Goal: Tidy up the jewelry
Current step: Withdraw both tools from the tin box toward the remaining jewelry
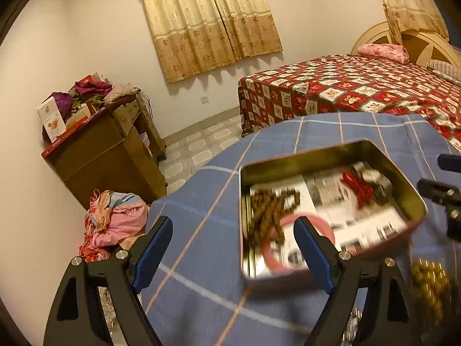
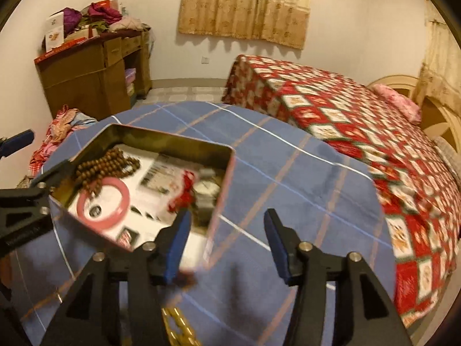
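Note:
An open metal tin [image 1: 317, 150] [image 2: 161, 138] lies on the blue checked cloth. Inside are brown wooden beads [image 1: 268, 213] [image 2: 106, 164], a pink bangle [image 1: 270, 259] [image 2: 103, 201], a red tassel piece [image 1: 357, 187] [image 2: 184, 193] and a silver watch [image 1: 371, 176] [image 2: 207, 187]. A gold chain [image 1: 429, 285] [image 2: 178, 328] lies on the cloth near the tin. My left gripper [image 1: 233, 230] is open, its right finger over the tin's near rim. My right gripper [image 2: 227, 225] is open beside the tin's right wall, left finger at the tin's corner.
The cloth-covered table [image 2: 288, 173] drops off at its far edge. A bed with a red patterned cover [image 2: 360, 121] stands beyond. A brown cabinet piled with clothes [image 1: 109, 144] and a heap of clothes on the floor [image 1: 115, 222] are to the left.

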A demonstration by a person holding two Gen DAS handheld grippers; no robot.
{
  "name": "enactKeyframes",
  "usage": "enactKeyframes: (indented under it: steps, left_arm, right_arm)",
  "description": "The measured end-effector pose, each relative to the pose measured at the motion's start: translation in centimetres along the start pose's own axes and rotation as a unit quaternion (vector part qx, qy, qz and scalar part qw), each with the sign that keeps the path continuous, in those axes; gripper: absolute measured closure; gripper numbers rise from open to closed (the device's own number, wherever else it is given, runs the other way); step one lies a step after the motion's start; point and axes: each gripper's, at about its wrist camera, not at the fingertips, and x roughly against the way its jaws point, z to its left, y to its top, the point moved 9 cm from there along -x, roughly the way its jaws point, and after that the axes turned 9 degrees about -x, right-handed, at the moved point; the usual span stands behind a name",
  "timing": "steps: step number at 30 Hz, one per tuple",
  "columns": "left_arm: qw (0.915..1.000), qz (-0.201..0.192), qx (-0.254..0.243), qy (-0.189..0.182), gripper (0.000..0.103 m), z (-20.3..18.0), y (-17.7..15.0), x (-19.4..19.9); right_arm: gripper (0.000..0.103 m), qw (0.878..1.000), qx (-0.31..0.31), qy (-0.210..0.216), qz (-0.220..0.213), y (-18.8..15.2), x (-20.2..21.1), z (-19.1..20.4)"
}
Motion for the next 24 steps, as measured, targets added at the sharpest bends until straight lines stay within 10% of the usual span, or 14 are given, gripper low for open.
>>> enactKeyframes:
  steps: [24]
  left_arm:
    - [0.9987,0.03,0.023,-0.034,0.017,-3.5,-9.0,6.7]
  right_arm:
    - [0.044,0.999,-0.015,0.007,0.03,-10.5,4.5,-2.4]
